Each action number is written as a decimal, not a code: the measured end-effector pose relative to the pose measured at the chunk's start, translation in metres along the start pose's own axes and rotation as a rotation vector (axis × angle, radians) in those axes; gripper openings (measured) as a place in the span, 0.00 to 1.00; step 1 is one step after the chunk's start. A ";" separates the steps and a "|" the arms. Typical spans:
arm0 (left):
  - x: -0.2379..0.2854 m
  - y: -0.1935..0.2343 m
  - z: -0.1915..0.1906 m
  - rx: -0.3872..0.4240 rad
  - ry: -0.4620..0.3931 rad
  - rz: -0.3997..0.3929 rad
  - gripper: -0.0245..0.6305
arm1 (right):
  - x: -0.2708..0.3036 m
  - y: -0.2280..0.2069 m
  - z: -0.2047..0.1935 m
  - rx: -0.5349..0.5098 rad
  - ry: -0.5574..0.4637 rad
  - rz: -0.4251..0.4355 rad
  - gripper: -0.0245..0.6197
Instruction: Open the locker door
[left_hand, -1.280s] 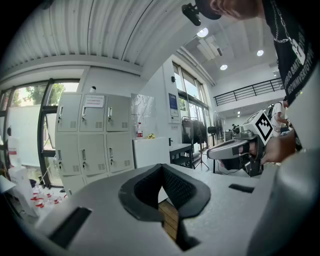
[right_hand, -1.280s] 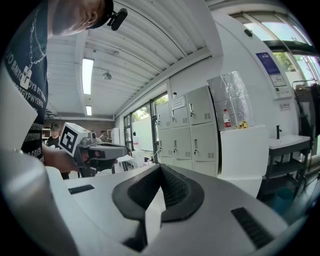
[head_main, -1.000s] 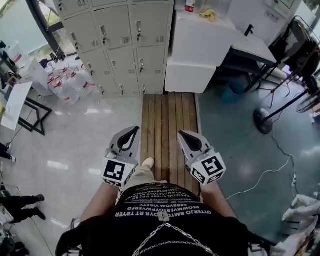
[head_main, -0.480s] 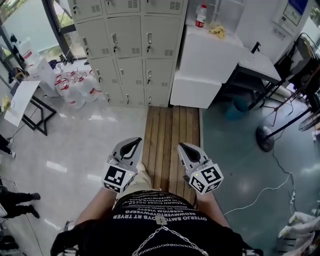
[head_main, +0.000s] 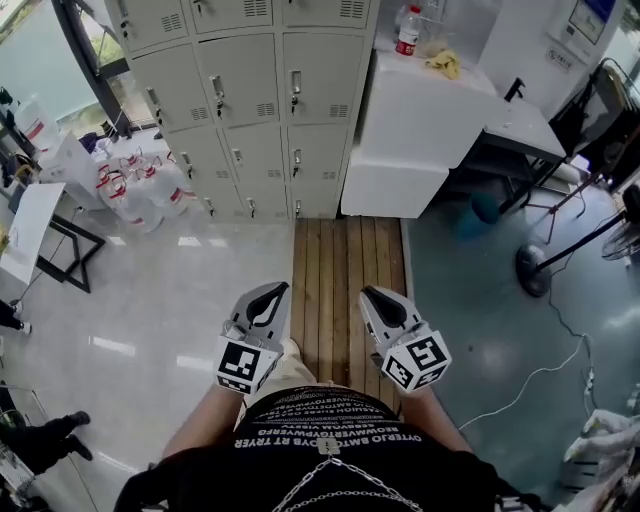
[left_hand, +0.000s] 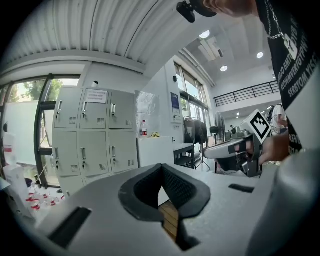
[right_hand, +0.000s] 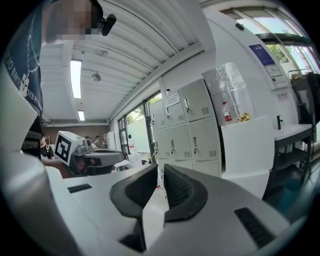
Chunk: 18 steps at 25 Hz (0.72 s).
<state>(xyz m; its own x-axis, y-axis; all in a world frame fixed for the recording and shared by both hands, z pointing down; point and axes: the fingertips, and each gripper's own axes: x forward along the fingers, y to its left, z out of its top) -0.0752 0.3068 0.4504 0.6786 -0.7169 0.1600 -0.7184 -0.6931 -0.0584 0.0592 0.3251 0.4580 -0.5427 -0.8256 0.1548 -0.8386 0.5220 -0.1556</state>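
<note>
A bank of grey lockers (head_main: 250, 100) with small handles stands ahead, all doors closed; it also shows as lockers (left_hand: 95, 135) and lockers (right_hand: 190, 125) in the gripper views. Both grippers are held in front of the person's body over a wooden walkway, well short of the doors. The tips of my left gripper (head_main: 280, 287) meet and hold nothing. On my right gripper (head_main: 368, 291) the jaws have just been opening: a narrow gap shows between the pads, with nothing in it.
A white cabinet (head_main: 420, 110) right of the lockers carries a bottle (head_main: 407, 30). The wooden walkway (head_main: 345, 260) leads to the lockers. Water jugs (head_main: 140, 180) and a table (head_main: 30, 230) stand left; a desk (head_main: 520, 120) and fan base (head_main: 535, 270) stand right.
The lockers have drawn nearer in the head view. Both grippers went forward with the person and stayed side by side over the walkway.
</note>
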 end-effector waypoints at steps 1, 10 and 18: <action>0.006 0.008 0.000 -0.007 -0.003 -0.001 0.03 | 0.009 -0.003 -0.002 0.007 0.014 0.003 0.10; 0.039 0.078 -0.021 -0.072 0.030 0.007 0.03 | 0.092 -0.014 0.009 -0.014 0.063 0.036 0.15; 0.063 0.120 -0.008 -0.080 0.004 -0.055 0.03 | 0.139 -0.024 0.028 -0.002 0.055 -0.016 0.17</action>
<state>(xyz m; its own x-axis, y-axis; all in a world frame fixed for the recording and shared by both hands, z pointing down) -0.1198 0.1792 0.4612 0.7170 -0.6775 0.1642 -0.6901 -0.7231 0.0295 0.0051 0.1922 0.4559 -0.5314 -0.8205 0.2110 -0.8470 0.5097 -0.1509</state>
